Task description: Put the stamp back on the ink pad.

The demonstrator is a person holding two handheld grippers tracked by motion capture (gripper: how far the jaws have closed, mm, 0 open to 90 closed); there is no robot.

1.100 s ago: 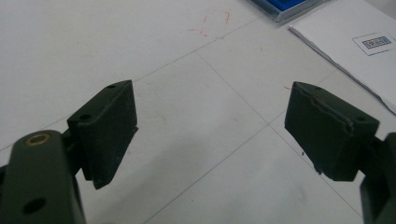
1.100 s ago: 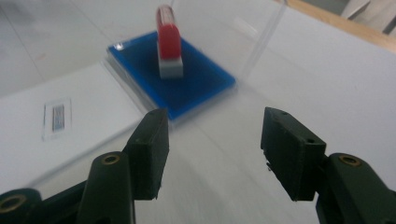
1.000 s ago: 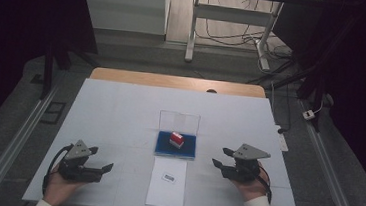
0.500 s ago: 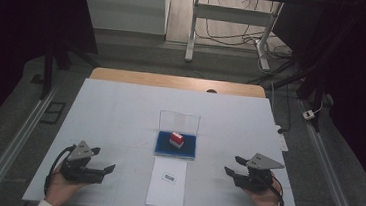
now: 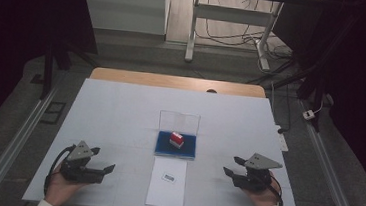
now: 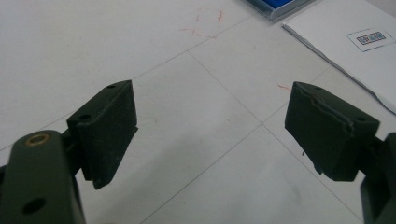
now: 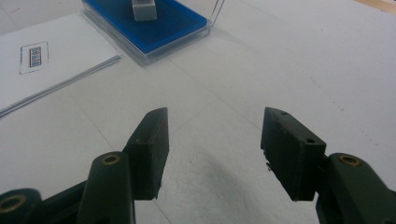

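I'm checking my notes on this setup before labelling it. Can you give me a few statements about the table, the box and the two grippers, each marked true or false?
1. The left gripper holds the red and white block. False: its jaws are open with nothing between them.
2. The block sits on the blue tray of a clear box. True.
3. The sheet of paper lies on top of the blue tray. False: it lies on the table just in front of the tray.
4. The right gripper is open and apart from the tray. True.
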